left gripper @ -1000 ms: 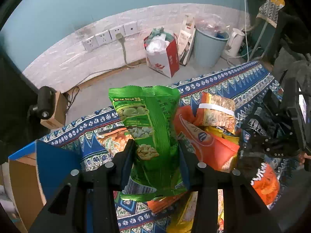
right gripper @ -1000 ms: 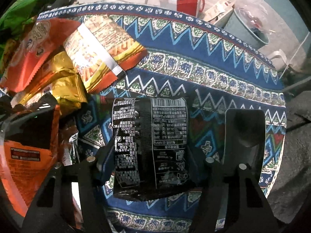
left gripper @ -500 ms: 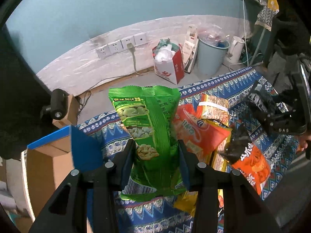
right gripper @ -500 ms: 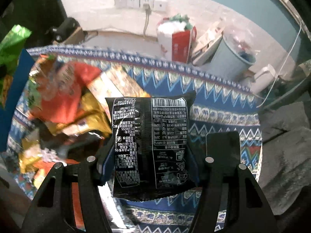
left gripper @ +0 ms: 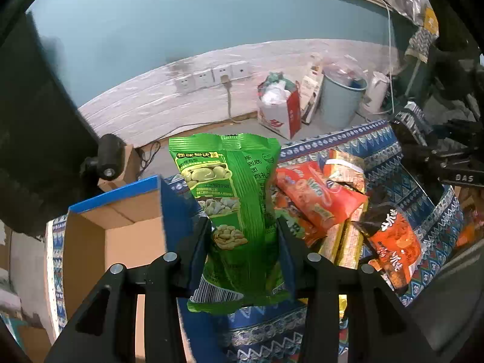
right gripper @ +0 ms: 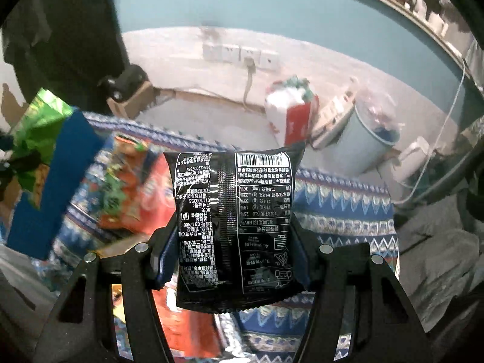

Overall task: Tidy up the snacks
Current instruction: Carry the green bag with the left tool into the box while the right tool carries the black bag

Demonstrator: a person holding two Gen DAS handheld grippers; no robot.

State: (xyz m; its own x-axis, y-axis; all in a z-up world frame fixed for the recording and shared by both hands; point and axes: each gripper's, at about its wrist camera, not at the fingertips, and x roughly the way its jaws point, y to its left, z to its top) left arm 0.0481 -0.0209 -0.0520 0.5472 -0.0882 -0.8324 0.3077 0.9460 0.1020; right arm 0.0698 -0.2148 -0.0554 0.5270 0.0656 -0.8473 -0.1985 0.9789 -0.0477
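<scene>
Above the tabletop's left edge: left gripper (left gripper: pixel 243 236) jaws clamped narrow on green bean-snack bag (left gripper: pixel 230 193), upright, raised beside open cardboard box (left gripper: pixel 99 242). Right gripper (right gripper: pixel 234 245) jaws set wider, pinching black packet (right gripper: pixel 234 211) above the patterned cloth (right gripper: pixel 341 205), right of the loose snack pile (left gripper: pixel 320 202). Best approach, by judgement: clear the blue flap (left gripper: pixel 175 208) first, lower each bag well inside before loosening grip, one hand at a time.

"das" is printed on the right gripper (left gripper: pixel 453 163); the black packet (right gripper: pixel 234 227) shows "gb 17400" upside down.
</scene>
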